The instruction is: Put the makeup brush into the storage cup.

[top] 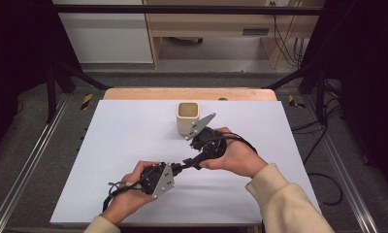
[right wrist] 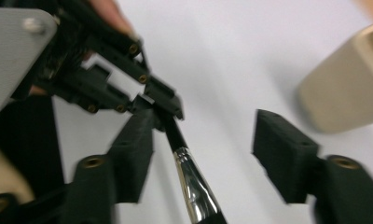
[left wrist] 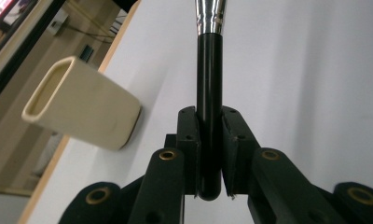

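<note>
Nearest the person, the left gripper (top: 178, 168) is clenching its fingers (left wrist: 188, 140) around the black handle of a brush (left wrist: 209, 93), holding it just above the white counter (top: 114, 160). The right gripper (right wrist: 203, 140) is meeting it, fingers (right wrist: 282, 151) spread wide, with the brush's silver ferrule lying between them. Farther back, a beige cup (top: 187, 118) is standing upright on the counter.

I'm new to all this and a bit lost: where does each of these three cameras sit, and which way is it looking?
High view: above the person's side, looking down on the table; both hands show.
Left gripper view: rides the left gripper, looking along jaws shut on the brush.
Right gripper view: rides the right gripper, open jaws either side of the brush.
Shared: all three show the beige cup.
</note>
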Available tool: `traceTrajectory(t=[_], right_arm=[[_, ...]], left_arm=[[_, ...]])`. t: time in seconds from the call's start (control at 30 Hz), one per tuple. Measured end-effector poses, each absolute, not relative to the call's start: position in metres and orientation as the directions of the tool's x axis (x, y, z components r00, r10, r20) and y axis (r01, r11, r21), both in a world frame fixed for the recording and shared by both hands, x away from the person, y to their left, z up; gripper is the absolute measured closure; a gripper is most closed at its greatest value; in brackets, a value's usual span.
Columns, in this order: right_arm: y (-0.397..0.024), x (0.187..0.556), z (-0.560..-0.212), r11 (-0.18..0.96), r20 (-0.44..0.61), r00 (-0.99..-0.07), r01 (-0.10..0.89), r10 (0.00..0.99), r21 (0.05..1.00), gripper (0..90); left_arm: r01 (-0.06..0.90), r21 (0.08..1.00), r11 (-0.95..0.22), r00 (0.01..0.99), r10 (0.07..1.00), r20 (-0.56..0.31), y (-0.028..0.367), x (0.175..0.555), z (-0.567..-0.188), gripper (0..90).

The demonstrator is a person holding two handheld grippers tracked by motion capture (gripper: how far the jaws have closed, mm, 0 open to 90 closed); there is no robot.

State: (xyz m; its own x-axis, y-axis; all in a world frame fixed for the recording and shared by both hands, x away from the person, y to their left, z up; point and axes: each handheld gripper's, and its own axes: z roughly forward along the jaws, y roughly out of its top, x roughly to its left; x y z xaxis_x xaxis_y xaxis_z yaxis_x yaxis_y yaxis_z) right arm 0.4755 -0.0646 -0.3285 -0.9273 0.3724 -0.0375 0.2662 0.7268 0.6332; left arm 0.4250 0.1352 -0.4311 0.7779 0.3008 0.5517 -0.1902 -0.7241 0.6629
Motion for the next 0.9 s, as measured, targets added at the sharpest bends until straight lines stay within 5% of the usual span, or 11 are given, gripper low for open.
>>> traceTrajectory(t=[0.2,0.5,0.67,0.9], right_arm=[[-0.082,0.465,-0.331,0.58,-0.101,-0.857,0.251,0.506,0.775,14.7],[-0.098,0.461,-0.343,0.435,-0.038,-0.81,0.274,0.585,0.858,7.2],[-0.101,0.463,-0.358,0.374,0.006,-0.808,0.279,0.589,0.885,6.2],[-0.097,0.465,-0.376,0.303,0.047,-0.801,0.28,0.597,0.911,17.7]], left_arm=[[-0.068,0.771,-0.633,0.766,0.462,0.447,0.147,0.436,-0.428,79.0],[-0.012,0.832,-0.554,0.758,0.538,0.369,0.153,0.439,-0.423,79.0],[0.018,0.87,-0.492,0.766,0.566,0.304,0.153,0.44,-0.423,79.0],[0.029,0.888,-0.458,0.764,0.583,0.276,0.153,0.439,-0.421,79.0]])
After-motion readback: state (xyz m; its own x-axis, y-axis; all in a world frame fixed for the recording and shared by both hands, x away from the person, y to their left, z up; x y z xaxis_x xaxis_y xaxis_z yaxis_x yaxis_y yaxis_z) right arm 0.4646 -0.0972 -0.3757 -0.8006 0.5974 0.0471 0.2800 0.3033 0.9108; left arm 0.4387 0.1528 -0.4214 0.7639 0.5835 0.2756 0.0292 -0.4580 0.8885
